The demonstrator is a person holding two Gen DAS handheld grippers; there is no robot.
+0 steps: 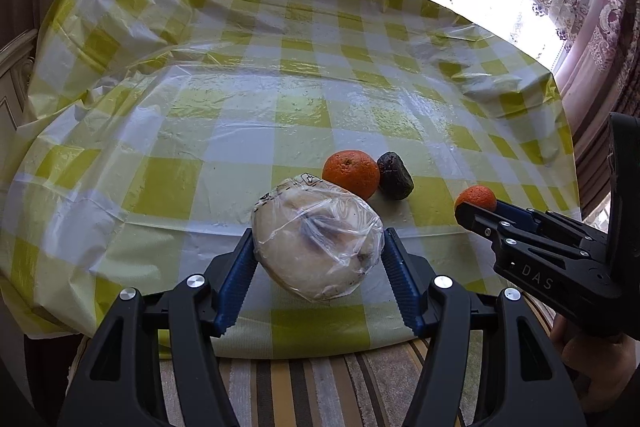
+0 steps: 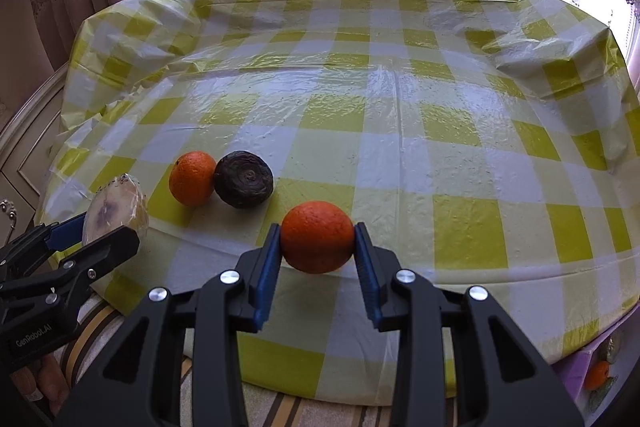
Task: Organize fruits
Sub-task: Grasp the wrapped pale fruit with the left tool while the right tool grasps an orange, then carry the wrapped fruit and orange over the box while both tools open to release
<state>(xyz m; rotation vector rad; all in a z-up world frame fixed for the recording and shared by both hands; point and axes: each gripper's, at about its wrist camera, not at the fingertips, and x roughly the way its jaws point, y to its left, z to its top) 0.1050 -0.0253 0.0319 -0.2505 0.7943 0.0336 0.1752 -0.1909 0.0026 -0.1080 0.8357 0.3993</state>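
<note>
Right wrist view: an orange (image 2: 316, 237) is clamped between the right gripper (image 2: 317, 253) pads near the table's (image 2: 440, 155) front edge. A wrapped fruit (image 1: 318, 243) is gripped by the left gripper (image 1: 320, 261). Slippage is likely there, the plastic film being loose. A second orange (image 2: 192, 183) and a dark fruit (image 2: 243, 184), touching, could be knocked when anything is set beside them.
</note>
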